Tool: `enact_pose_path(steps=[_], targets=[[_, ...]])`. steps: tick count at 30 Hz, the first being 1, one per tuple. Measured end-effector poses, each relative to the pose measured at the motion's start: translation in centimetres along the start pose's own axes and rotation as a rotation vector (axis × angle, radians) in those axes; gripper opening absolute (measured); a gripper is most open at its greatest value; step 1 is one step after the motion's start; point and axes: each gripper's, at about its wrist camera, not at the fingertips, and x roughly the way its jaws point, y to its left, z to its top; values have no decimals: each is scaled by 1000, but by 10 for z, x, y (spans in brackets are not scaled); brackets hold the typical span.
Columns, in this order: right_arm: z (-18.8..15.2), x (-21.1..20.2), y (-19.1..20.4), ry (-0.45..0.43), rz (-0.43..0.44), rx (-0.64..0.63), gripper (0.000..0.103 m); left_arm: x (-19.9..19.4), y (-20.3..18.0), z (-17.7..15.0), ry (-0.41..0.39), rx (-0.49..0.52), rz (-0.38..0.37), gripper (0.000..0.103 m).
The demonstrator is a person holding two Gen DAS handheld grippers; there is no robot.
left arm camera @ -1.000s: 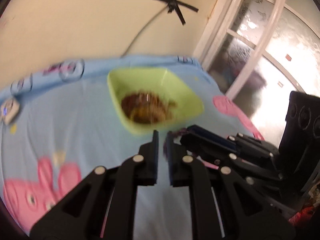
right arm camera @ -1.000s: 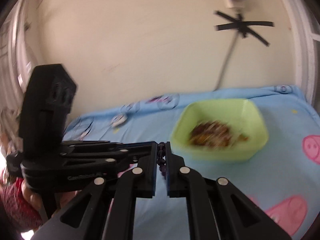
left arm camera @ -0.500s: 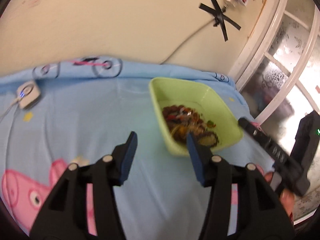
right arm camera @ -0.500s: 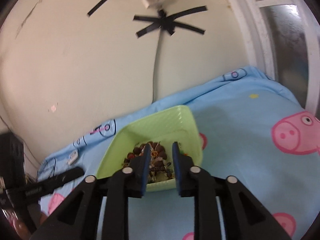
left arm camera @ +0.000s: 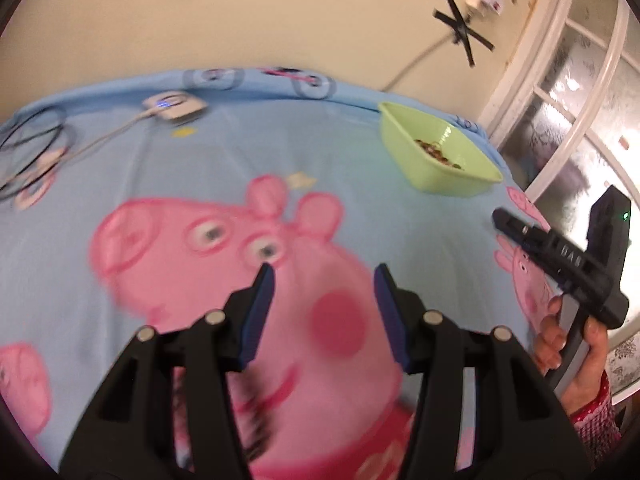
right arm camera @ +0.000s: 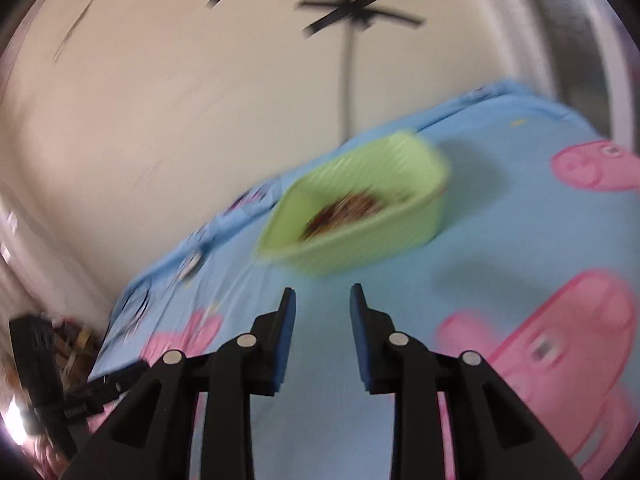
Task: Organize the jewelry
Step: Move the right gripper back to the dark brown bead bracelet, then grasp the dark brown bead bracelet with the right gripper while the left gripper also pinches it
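The blue sheet (left arm camera: 168, 184) printed with pink cartoon pigs covers the surface and fills most of both views; whether it lies on a bed or a counter cannot be told. A cream wall (left arm camera: 240, 16) rises behind it, with a white-framed frosted door (left arm camera: 580, 92) at the right edge of the left wrist view.

The left tool (left arm camera: 323, 276) occupies the lower centre of its frame. Its jaws stand wide apart with nothing between them, above the largest pig print. The right tool (right arm camera: 322, 294) occupies the lower centre of its own frame. Its jaws stand moderately apart, also holding nothing. In the left wrist view the right tool appears at the right edge, gripped by a hand (left arm camera: 568, 344).

The green bowl (left arm camera: 408, 156) rests on the sheet at upper right of the left wrist view, near the wall, well apart from both tools. In the right wrist view it sits at frame centre, blurred. The jewelry (left arm camera: 436, 154), a dark brown tangled heap, lies inside the bowl.

A small white device (left arm camera: 174, 106) with a cable lies at upper left. Black tape strips (left arm camera: 460, 28) hold a cable to the wall.
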Motion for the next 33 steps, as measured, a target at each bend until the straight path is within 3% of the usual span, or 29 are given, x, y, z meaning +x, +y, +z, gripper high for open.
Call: enact_pose_path(steps=[4,11,19,22,25,26,27,33], targets=[[-39,24,57,181,101,-120,9,-40,39,-28,-16,-57,66,49],[-87,47,140,345,210,-291,9,-71,70,-65,-24,-113,104,49],[-98,70,192,373,194,-418,9,-60,58,-72,-1,-45,96,49],[-101,86,200,390,156,-474,9,-48,58,-72,41,-45,98,34],[-106,90,208,378,127,-546,8,-46,56,-71,43,-34,110,25],[-109,90,208,378,124,-564,0,-44,54,-71,45,-30,106,18],[-111,90,208,379,129,-567,0,-43,53,-71,49,-26,92,14],[-104,70,178,360,149,-449,0,-29,30,-67,68,11,50,11]])
